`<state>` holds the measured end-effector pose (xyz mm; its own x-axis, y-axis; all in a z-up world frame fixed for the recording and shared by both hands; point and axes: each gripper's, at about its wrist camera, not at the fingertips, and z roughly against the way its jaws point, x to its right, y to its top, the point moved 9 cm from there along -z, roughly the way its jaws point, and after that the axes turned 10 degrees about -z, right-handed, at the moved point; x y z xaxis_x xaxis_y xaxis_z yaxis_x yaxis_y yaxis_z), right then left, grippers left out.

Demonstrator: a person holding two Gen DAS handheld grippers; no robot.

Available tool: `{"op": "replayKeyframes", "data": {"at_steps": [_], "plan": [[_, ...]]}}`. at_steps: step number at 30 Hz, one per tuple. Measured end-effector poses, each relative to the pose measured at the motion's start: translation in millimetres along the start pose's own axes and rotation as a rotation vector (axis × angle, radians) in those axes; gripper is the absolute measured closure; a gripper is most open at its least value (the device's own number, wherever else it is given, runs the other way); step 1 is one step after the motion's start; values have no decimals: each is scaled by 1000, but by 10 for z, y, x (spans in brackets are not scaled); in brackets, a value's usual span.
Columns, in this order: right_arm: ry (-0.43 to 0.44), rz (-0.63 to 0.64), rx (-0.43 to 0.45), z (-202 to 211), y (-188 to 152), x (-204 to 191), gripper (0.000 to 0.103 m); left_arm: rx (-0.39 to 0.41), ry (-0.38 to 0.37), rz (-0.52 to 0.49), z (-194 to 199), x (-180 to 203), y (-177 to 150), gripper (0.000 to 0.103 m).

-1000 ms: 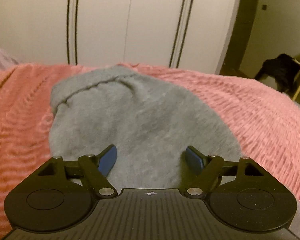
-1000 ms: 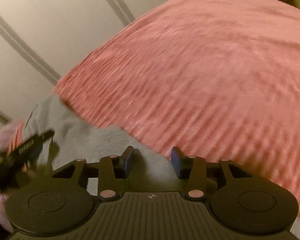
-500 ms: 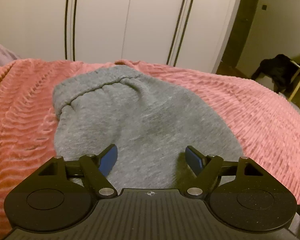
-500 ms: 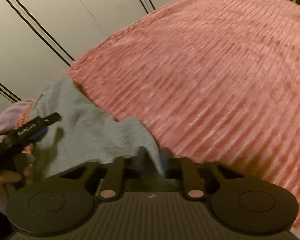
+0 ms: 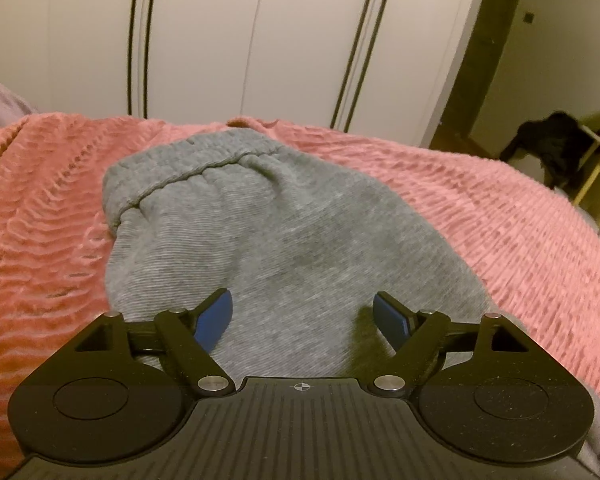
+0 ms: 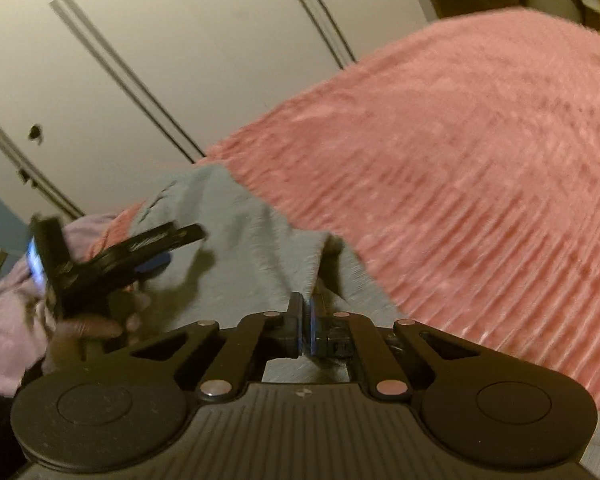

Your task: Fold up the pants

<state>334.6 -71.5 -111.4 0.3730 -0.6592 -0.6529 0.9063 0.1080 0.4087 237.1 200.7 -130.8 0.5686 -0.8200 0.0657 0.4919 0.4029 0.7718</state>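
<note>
Grey sweatpants (image 5: 268, 232) lie on a pink ribbed blanket (image 5: 480, 208), their elastic waistband (image 5: 188, 164) at the far end. My left gripper (image 5: 302, 300) hovers just over the near part of the pants. Its jaws are opening, and only the flat cloth below shows between the blue pads. In the right wrist view my right gripper (image 6: 303, 308) is shut on the right edge of the pants (image 6: 236, 232), pulling the fabric up into a raised ridge. The left gripper (image 6: 180, 248) shows there at the left, held by a hand (image 6: 88, 328).
White wardrobe doors (image 5: 260, 40) with dark lines stand behind the bed. A lilac cloth (image 6: 8, 312) lies at the bed's left side. A dark garment (image 5: 556, 140) hangs over a chair at the far right. The blanket (image 6: 460, 160) stretches wide to the right.
My right gripper closed on the edge of the pants and lifted it, raising a fold of grey cloth. The left gripper stayed in place over the pants.
</note>
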Motion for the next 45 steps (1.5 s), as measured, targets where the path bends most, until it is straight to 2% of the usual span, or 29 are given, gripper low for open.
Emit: {"op": "replayKeyframes", "data": {"at_steps": [4,7,9,11,13,14,16,17,18,21,24,26,28,29,30,32,35,37,39,42,44,45], "plan": [[-32,57,-48,-100,-224,-79,100,37,-121,109,88,30,34,18],[-53,113,-82,-205,-372,-136,99,49,-237,124,143,172,29,16],[-74,160,-91,-243,-419,-172,99,15,-324,101,118,326,-20,15],[-74,146,-100,-261,-427,-136,98,-68,-376,37,23,503,-137,10],[-64,118,-105,-256,-400,-110,98,-85,-299,-98,-53,604,-218,12],[-61,100,-102,-241,-370,-98,95,-78,-256,-172,-64,652,-236,13],[-40,48,-74,-200,-265,-90,82,-69,-235,-191,-61,683,-251,13],[-26,6,-44,-179,-202,-88,72,-70,-237,-179,-67,676,-249,13],[3,-62,-18,-163,-109,-55,68,-70,-242,-167,-71,662,-243,13],[98,-230,-4,-225,86,13,68,-66,-243,-168,-75,663,-240,13],[101,-259,-34,-401,201,32,68,-61,-238,-180,-71,677,-263,13],[135,-301,-61,-529,252,23,68,-61,-240,-178,-69,675,-254,13],[154,-332,-73,-614,279,15,72,-62,-242,-176,-54,666,-256,13],[143,-321,-74,-645,281,8,88,-62,-243,-173,-54,661,-259,12],[122,-298,-68,-671,272,-11,99,-59,-240,-171,-23,638,-253,12],[65,-199,-35,-679,297,-61,100,-39,-225,-151,13,599,-217,9],[-60,3,72,-579,559,-155,100,24,-185,-90,75,489,-140,6],[-143,94,115,-610,745,-162,100,11,-144,-116,37,467,-165,6],[-234,149,92,-797,781,-40,100,-24,-117,-179,-26,507,-229,6],[-313,157,22,-1104,611,185,101,-16,-74,-281,-26,600,-274,6],[-309,138,49,-1099,578,216,99,-22,-70,-298,-44,607,-286,6],[-292,81,50,-1021,604,237,86,-25,-76,-290,-47,594,-276,6]]}}
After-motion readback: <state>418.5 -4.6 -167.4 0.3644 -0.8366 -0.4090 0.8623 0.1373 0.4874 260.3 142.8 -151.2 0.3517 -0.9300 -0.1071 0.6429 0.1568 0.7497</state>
